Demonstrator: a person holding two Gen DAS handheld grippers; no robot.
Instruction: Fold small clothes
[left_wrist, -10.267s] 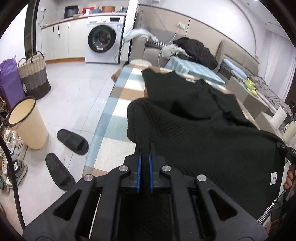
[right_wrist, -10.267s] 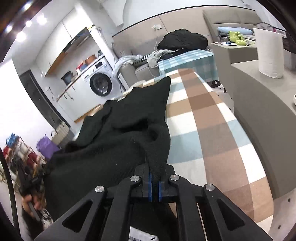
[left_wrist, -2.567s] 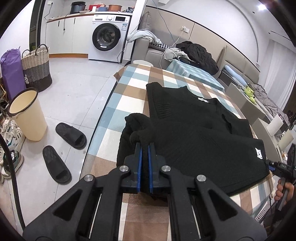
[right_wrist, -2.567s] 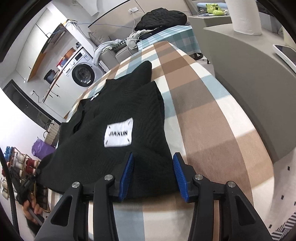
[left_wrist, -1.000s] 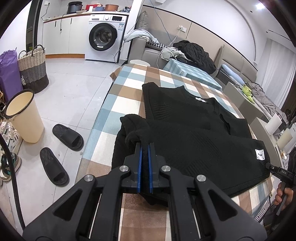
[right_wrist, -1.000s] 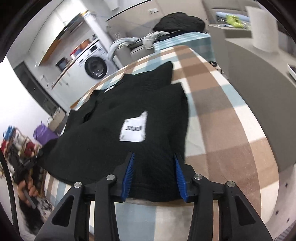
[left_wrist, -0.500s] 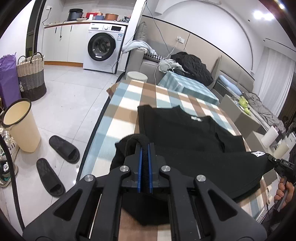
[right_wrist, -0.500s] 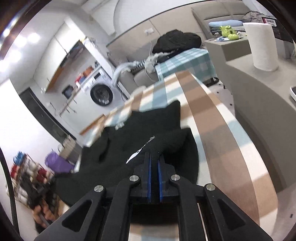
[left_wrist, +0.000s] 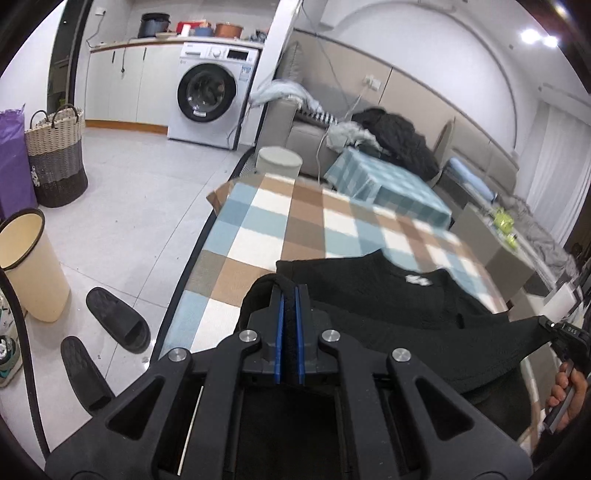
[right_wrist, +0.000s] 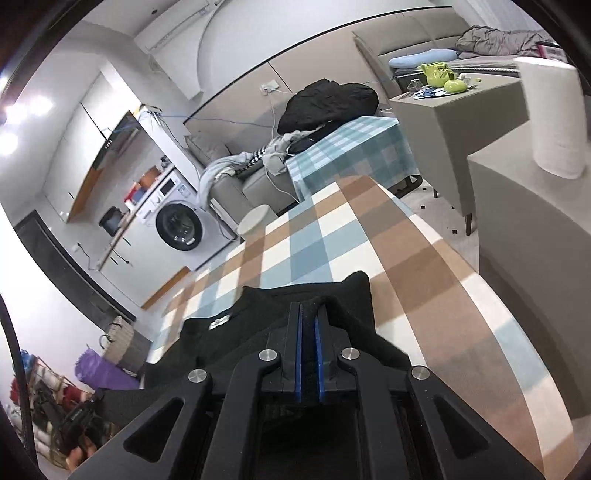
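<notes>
The left gripper (left_wrist: 289, 291) was clamped on a bunched corner of the black knitted sweater (left_wrist: 388, 314), its blue pads pinched tight with dark fabric between them, and the right gripper (right_wrist: 309, 314) gripped the opposite corner the same way. The sweater hung stretched between the two above the near end of the table covered in a blue, brown and white checked cloth (left_wrist: 280, 221), its far part apparently draped on the cloth, though blur made that contact uncertain. A white label (left_wrist: 417, 279) showed near its neckline.

White label (left_wrist: 416, 279) lettering blurred, black garment (left_wrist: 388, 314) hem — hidden under tongs
</notes>
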